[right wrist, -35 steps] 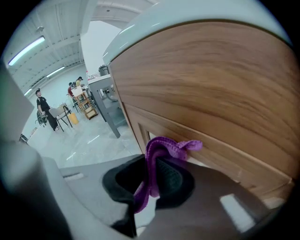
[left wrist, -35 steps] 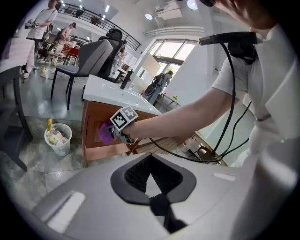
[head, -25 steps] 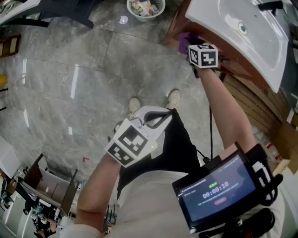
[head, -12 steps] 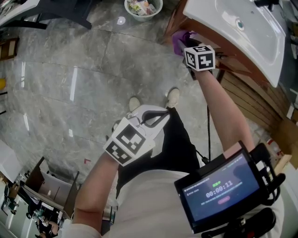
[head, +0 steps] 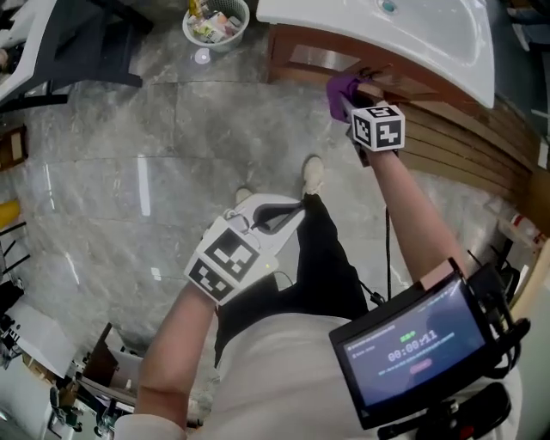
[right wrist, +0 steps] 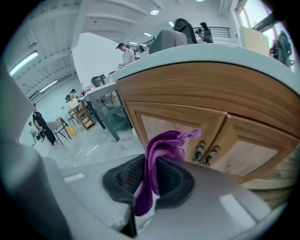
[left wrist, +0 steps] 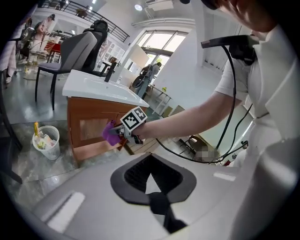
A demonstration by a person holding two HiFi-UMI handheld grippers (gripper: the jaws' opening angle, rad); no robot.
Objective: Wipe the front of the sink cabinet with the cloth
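Note:
My right gripper [head: 351, 101] is shut on a purple cloth [head: 341, 89] and holds it up against the wooden sink cabinet front [head: 314, 58], just under the white sink [head: 412, 41]. In the right gripper view the cloth [right wrist: 164, 144] hangs folded between the dark pads [right wrist: 123, 177], in front of the cabinet doors [right wrist: 168, 123] and their two metal handles [right wrist: 206, 152]. My left gripper [head: 290, 209] is shut and holds nothing; it hangs low over the floor by the person's leg. The left gripper view shows the right gripper [left wrist: 118, 137] with the cloth [left wrist: 110, 133] at the cabinet [left wrist: 86, 129].
A white waste basket [head: 216, 21] with rubbish stands on the grey stone floor left of the cabinet. Wooden slats [head: 468, 137] run along the wall right of it. The person's shoes [head: 314, 176] stand close to the cabinet. A screen device [head: 412, 348] is strapped to the right forearm.
The head view has swung so more of the cabinet front shows. My right gripper with the cloth has moved along the front, away from the cabinet's left corner. The left gripper has barely moved.

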